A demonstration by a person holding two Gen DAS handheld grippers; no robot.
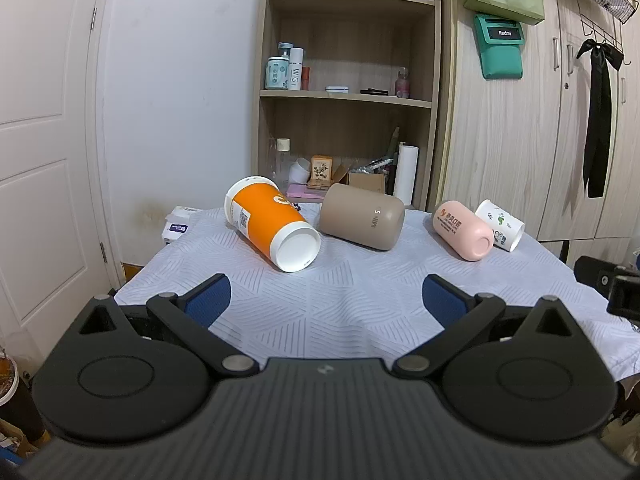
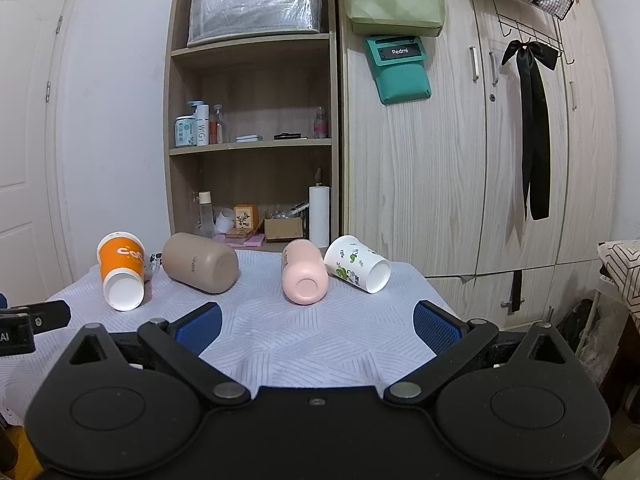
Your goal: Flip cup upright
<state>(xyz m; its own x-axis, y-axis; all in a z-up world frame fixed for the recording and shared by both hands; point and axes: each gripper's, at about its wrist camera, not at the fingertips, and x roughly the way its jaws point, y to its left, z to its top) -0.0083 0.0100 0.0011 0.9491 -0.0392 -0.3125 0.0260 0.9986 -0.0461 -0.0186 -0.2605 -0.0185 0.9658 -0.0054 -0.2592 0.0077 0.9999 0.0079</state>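
Observation:
Several cups lie on their sides on a table under a pale patterned cloth (image 1: 340,304): an orange and white paper cup (image 1: 268,222) (image 2: 120,270), a tan cup (image 1: 362,216) (image 2: 202,263), a pink cup (image 1: 464,230) (image 2: 303,276), and a white cup with green prints (image 1: 500,225) (image 2: 357,264). My left gripper (image 1: 327,300) is open and empty, above the near cloth, short of the orange and tan cups. My right gripper (image 2: 318,326) is open and empty, short of the pink cup.
A wooden shelf unit (image 1: 348,92) with bottles and boxes stands behind the table. A wardrobe (image 2: 460,160) with a green pouch and black ribbon is at the right. A white door (image 1: 44,160) is at the left. Part of the left gripper (image 2: 24,326) shows at the right wrist view's left edge.

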